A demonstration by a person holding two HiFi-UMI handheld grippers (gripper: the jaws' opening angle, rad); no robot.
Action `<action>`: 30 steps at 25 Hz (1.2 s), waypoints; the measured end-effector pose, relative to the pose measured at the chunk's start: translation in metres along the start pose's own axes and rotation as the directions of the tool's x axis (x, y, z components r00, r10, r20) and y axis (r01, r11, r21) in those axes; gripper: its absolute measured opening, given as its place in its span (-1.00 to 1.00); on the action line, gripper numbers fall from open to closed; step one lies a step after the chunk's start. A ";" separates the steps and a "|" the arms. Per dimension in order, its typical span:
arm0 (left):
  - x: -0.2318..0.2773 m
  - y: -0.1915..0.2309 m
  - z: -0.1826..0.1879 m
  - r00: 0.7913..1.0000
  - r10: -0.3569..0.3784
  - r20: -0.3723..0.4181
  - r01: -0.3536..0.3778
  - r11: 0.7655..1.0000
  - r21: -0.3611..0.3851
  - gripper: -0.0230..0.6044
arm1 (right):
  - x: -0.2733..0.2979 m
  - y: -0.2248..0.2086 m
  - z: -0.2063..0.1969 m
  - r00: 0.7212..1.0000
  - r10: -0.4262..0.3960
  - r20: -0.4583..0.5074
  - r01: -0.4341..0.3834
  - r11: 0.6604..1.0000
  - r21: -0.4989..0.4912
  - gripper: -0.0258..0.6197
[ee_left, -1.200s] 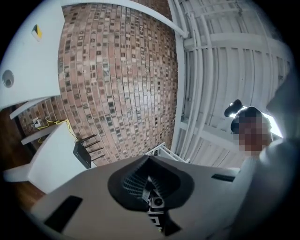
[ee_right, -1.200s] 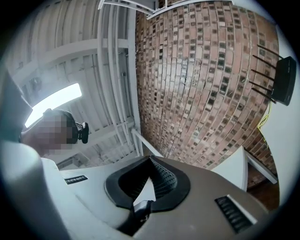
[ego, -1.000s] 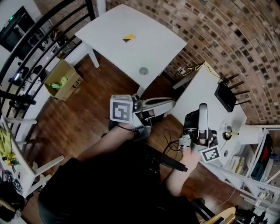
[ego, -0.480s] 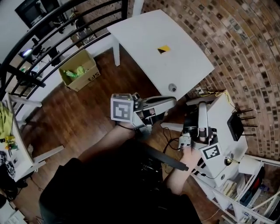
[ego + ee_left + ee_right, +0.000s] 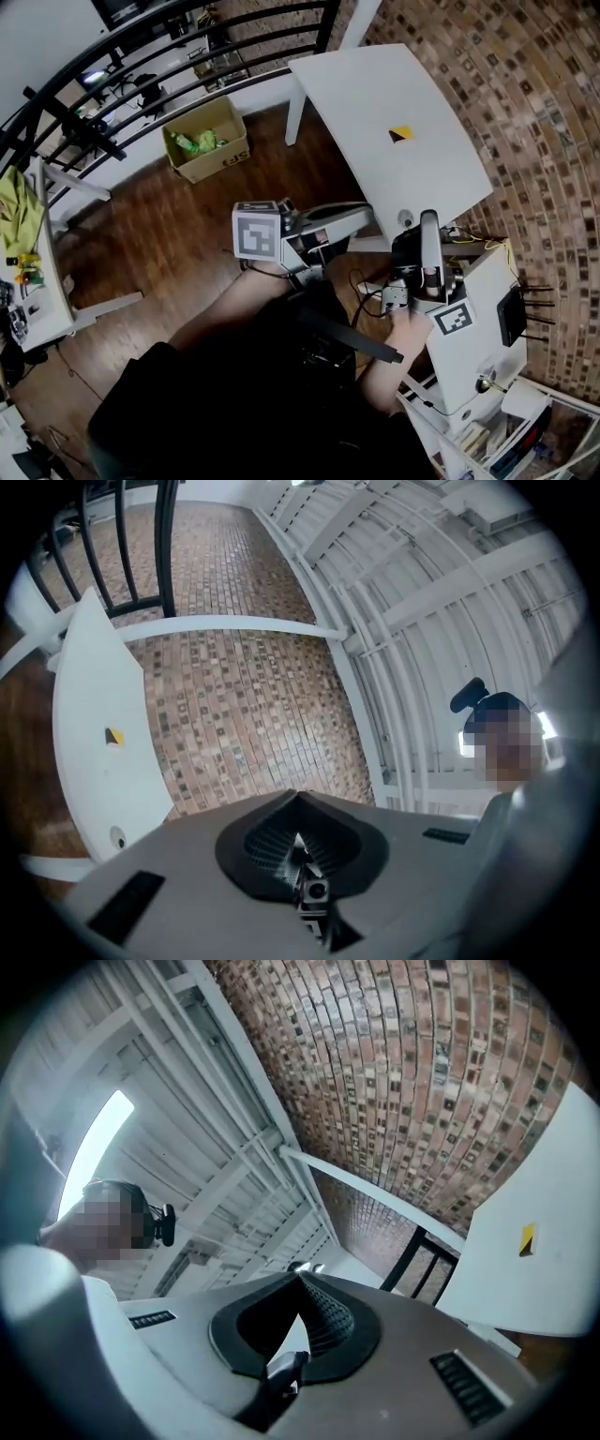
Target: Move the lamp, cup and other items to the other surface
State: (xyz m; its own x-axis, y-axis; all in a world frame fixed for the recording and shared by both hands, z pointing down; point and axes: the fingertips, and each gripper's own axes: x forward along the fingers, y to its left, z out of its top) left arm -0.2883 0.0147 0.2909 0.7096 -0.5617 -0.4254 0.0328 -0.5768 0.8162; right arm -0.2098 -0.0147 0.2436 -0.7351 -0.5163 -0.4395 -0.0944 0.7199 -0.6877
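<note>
Head view: the person stands on the wood floor (image 5: 159, 234) between two white benches. The left gripper (image 5: 366, 214) points toward the near corner of the large bench (image 5: 375, 94). The right gripper (image 5: 428, 221) is just beside it, over the gap between that bench and the small bench (image 5: 469, 352). A yellow-and-black tag (image 5: 400, 134) lies on the large bench, and a small round grey disc (image 5: 405, 217) sits near its corner. A black router (image 5: 513, 316) lies on the small bench. The lamp (image 5: 518, 398) is at that bench's far end, beyond the router and well apart from both grippers. I cannot make out a cup. A cardboard box (image 5: 208, 141) stands on the floor to the left of the large bench.

Left gripper view: the fingers (image 5: 267, 841) are pressed together at their tips with nothing between them. The gripper is tilted upward toward the brick wall (image 5: 244, 714). The large bench and tag lie at the left edge, below the black railing (image 5: 167, 536).

Right gripper view: the fingers (image 5: 328, 1321) are also closed tip to tip and empty. Ahead are brick wall and white ceiling beams (image 5: 216, 1082), with the large bench and tag at the right.
</note>
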 end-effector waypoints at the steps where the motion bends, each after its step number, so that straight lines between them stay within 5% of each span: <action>1: -0.004 0.001 0.005 1.000 0.007 0.010 -0.007 1.000 0.004 -0.92 | 0.006 -0.002 -0.003 1.000 0.006 -0.008 -0.006 1.000 0.007 -0.87; 9: -0.020 0.021 0.050 0.994 0.055 0.094 -0.060 0.997 0.053 -0.92 | 0.056 -0.029 -0.018 0.995 0.082 -0.062 -0.078 0.995 0.069 -0.87; 17: 0.010 0.075 0.118 0.989 0.110 0.096 -0.118 0.990 0.082 -0.92 | 0.121 -0.098 0.003 0.989 0.140 -0.045 -0.134 0.984 0.121 -0.87; 30: 0.099 0.200 0.229 0.974 0.221 0.051 -0.223 0.974 0.038 -0.92 | 0.213 -0.260 0.081 0.997 0.069 0.018 -0.071 0.980 0.187 -0.86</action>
State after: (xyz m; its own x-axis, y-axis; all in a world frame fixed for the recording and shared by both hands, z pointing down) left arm -0.3722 -0.2924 0.3226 0.6624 -0.7050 -0.2536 -0.1533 -0.4589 0.8752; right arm -0.2876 -0.3491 0.2824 -0.7273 -0.4737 -0.4966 0.0858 0.6552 -0.7506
